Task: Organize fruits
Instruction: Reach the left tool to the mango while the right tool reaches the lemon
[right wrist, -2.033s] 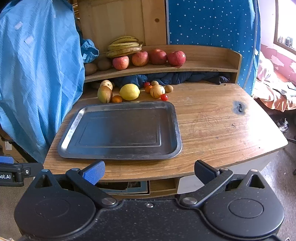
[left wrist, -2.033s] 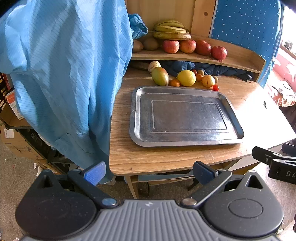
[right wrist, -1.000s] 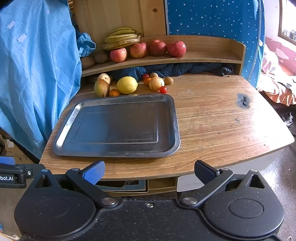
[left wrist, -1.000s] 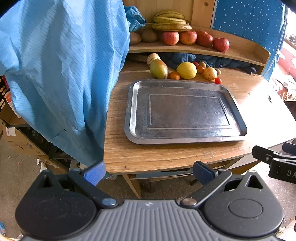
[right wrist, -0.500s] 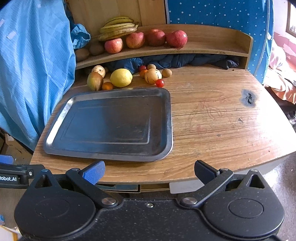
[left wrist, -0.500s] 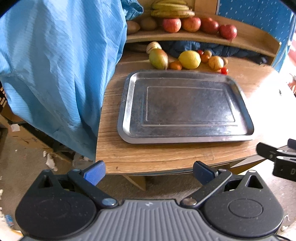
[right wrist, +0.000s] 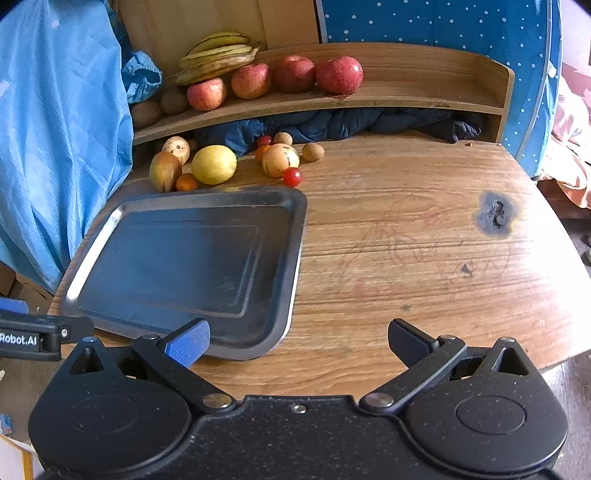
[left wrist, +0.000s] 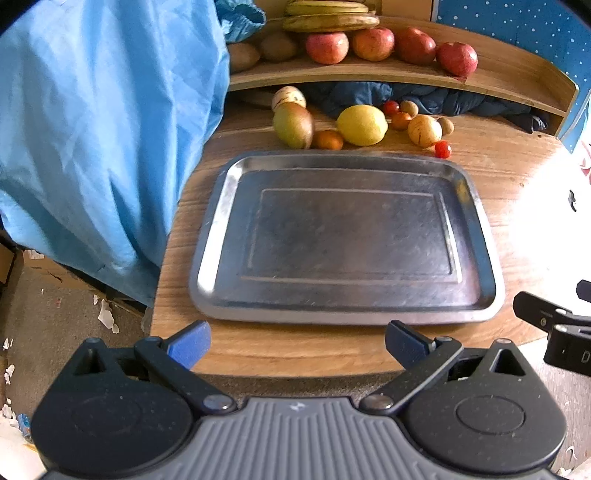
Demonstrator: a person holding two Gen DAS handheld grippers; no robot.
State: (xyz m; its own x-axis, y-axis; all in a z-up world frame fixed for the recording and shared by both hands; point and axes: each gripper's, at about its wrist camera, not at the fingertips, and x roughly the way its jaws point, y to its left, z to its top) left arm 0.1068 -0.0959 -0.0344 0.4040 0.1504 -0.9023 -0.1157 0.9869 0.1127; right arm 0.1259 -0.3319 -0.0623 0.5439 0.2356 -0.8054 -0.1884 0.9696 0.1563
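An empty metal tray (left wrist: 218,221) (right wrist: 291,258) lies on the wooden table (right wrist: 424,240). Behind it sits a cluster of loose fruit: a yellow lemon (left wrist: 361,124) (right wrist: 214,164), a green-brown pear-shaped fruit (left wrist: 293,124) (right wrist: 165,171), a small orange fruit (left wrist: 328,140) (right wrist: 186,182), a striped round fruit (left wrist: 424,130) (right wrist: 280,160) and a cherry tomato (left wrist: 442,149) (right wrist: 292,177). My left gripper (left wrist: 297,338) hangs open over the table's near edge, nothing between its fingers. My right gripper (right wrist: 299,338) is open above the tray's near right corner, holding nothing.
A raised wooden shelf (right wrist: 424,96) at the back carries bananas (right wrist: 218,55) (left wrist: 328,16), several red apples (right wrist: 295,74) (left wrist: 373,43) and brown fruits (right wrist: 146,112). Dark blue cloth (right wrist: 351,123) is bunched under it. A light blue sheet (left wrist: 92,129) hangs on the left. A burn mark (right wrist: 496,218) spots the table.
Both grippers have moved forward and a little higher over the table, so the tray and fruit look closer. Both stay open. No fruit has moved.
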